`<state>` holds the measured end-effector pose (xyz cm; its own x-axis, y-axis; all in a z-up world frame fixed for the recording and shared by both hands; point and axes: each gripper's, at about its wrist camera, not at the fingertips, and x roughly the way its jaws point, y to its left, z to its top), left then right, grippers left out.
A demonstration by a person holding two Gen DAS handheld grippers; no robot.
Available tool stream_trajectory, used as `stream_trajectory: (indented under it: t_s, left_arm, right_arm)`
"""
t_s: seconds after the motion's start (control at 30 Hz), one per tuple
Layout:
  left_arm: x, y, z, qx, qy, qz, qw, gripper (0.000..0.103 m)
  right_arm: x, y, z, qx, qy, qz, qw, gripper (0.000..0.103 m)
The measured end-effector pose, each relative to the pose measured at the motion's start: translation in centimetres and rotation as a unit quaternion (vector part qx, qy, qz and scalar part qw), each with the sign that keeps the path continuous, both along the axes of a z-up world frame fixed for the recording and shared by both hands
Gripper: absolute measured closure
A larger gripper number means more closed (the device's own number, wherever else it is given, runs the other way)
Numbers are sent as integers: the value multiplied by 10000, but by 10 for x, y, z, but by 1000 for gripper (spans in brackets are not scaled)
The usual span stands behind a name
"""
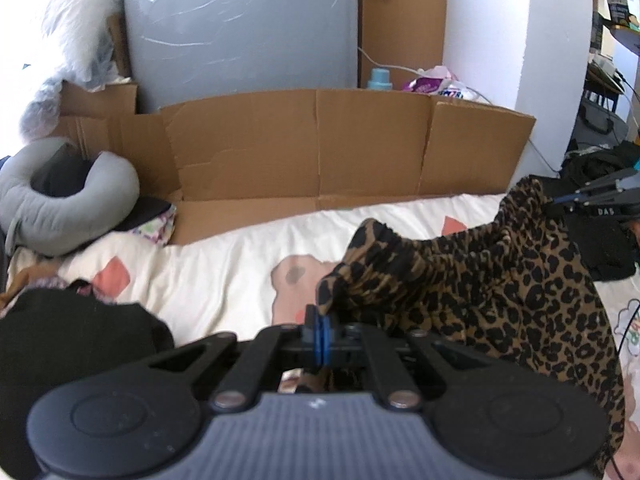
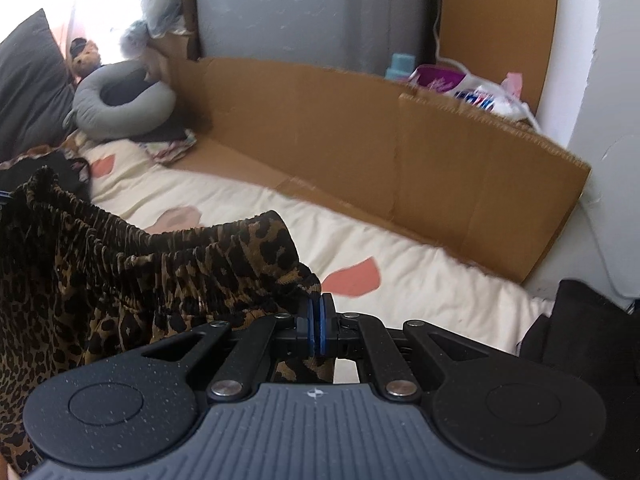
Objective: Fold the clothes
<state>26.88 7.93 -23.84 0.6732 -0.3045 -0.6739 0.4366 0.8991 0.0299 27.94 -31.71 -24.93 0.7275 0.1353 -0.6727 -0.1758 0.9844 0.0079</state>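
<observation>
- Above the bed (image 1: 224,276), the leopard garment (image 1: 500,292) hangs stretched between the two grippers, its elastic waistband uppermost.
- Left gripper (image 1: 322,334): jaws closed, blue pads (image 1: 318,332) pinching one corner of the waistband. In the left wrist view the cloth runs from the pads toward 2 o'clock.
- Right gripper (image 2: 318,330): jaws closed on the opposite waistband corner. In the right wrist view the garment (image 2: 120,272) spreads from the pads toward 9 o'clock and drapes down at lower left.
- The right gripper (image 1: 592,198) also shows in the left wrist view at 3 o'clock, touching the far end of the waistband.
- The bed carries a cream cover with pink patches.
- A flattened cardboard sheet (image 1: 340,148) stands along the far edge of the bed at 12 o'clock.
- A grey ring cushion (image 1: 68,204) lies at 9 o'clock in the left wrist view, at 10 o'clock (image 2: 124,100) in the right wrist view.
- A black cloth (image 1: 72,344) lies on the bed at 8 o'clock in the left wrist view.
</observation>
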Motion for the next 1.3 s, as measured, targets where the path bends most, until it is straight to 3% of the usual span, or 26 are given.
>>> stream_trajectory:
  t_s: [0.47, 1.0, 1.1, 1.2, 1.27, 1.3]
  left_arm:
    - [60, -17, -2, -68, -376, 287, 9989, 101]
    - [134, -23, -46, 141, 70, 653, 9977, 101]
    - [150, -23, -59, 90, 303, 848, 9959, 100]
    - [159, -24, -71, 117, 564, 1044, 9929, 92]
    - [157, -24, -72, 124, 548, 1147, 9918, 92]
    - [154, -24, -71, 102, 535, 1170, 9916, 92]
  right_arm:
    - [58, -10, 17, -528, -409, 49, 9978, 103]
    - [133, -7, -26, -748, 38, 9, 9972, 103]
    - [148, -3, -40, -749, 162, 18, 9971, 103]
    - [156, 1, -53, -751, 199, 37, 9970, 96]
    - [154, -1, -55, -735, 114, -98, 9972, 75]
    - [152, -3, -54, -665, 123, -127, 9976, 70]
